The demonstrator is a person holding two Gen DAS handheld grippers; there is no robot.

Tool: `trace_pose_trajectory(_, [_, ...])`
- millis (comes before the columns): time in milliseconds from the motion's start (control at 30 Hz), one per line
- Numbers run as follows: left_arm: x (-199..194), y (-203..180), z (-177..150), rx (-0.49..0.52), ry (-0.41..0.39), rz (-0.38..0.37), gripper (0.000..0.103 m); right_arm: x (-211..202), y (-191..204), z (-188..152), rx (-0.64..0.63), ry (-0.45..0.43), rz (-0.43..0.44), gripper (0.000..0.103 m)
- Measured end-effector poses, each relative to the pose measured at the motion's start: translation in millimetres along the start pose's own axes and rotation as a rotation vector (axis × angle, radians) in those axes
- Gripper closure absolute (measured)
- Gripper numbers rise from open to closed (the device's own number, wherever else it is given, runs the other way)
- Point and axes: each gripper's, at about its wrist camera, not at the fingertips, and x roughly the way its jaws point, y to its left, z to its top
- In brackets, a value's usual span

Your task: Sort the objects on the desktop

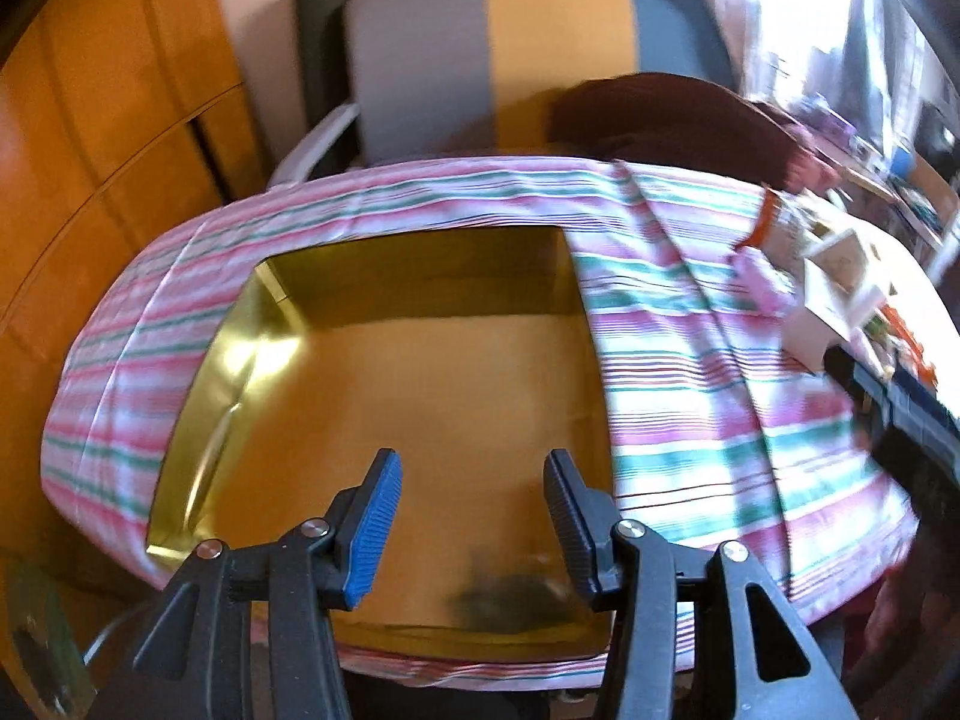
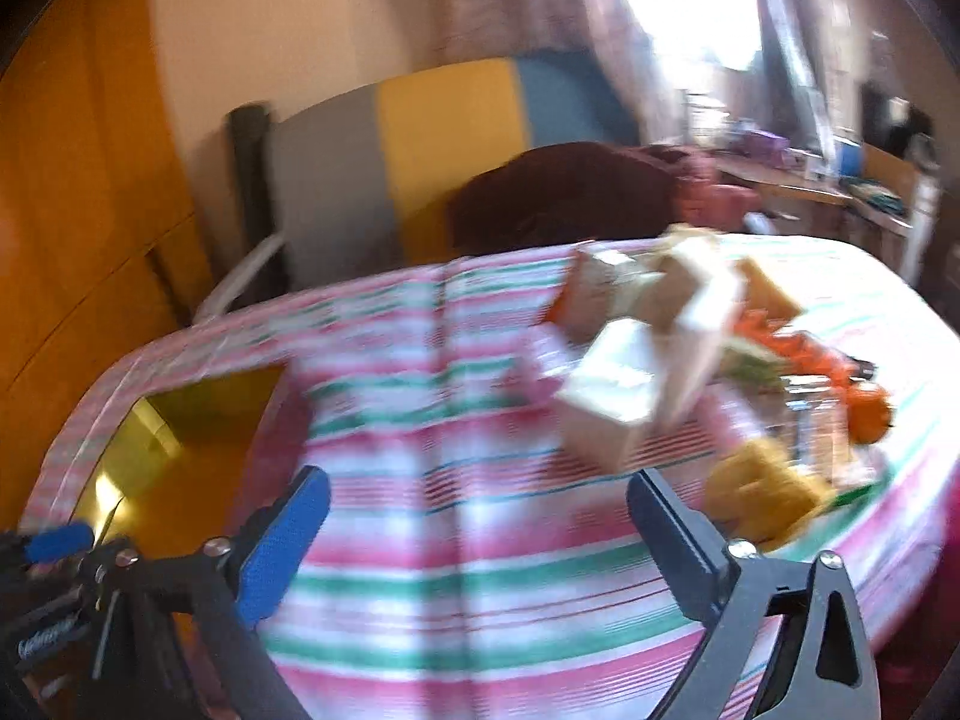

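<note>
A shallow gold box (image 1: pixel 420 396) lies open on the striped tablecloth (image 1: pixel 690 372); nothing lies in it but a dark smudge at its near edge. My left gripper (image 1: pixel 474 516) hangs open and empty over the box's near side. My right gripper (image 2: pixel 480 534) is open and empty above the cloth, right of the gold box (image 2: pixel 180 456). A blurred heap of small boxes (image 2: pixel 636 354), orange items (image 2: pixel 864 408) and a yellow object (image 2: pixel 762 498) lies ahead and to its right. The heap also shows at the right edge of the left wrist view (image 1: pixel 834 282).
A chair with grey, yellow and blue panels (image 1: pixel 498 60) stands behind the table with a dark red cloth (image 1: pixel 672 114) on it. A wooden cabinet (image 1: pixel 90 138) is at the left. A cluttered desk (image 2: pixel 840 186) stands far right under a bright window.
</note>
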Motion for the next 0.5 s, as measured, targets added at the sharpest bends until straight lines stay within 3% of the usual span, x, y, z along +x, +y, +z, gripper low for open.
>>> trace_pose_trajectory(133, [1,-28,9,0.079,-0.012,-0.090,0.053,-5,-38,17,-0.002,-0.057,-0.092,0.007])
trace_pose_trajectory(233, [5,-48,15,0.120,-0.002,-0.195,0.053,2,-74,20,0.032,-0.020,-0.136,0.013])
trace_pose_trajectory(367, [18,-76,26,0.127,0.068,-0.358,0.053,13,-107,6,-0.023,0.040,-0.145,0.026])
trace_pose_trajectory(500, [27,-107,35,0.153,0.083,-0.385,0.053,21,-125,-11,0.005,0.073,-0.087,0.037])
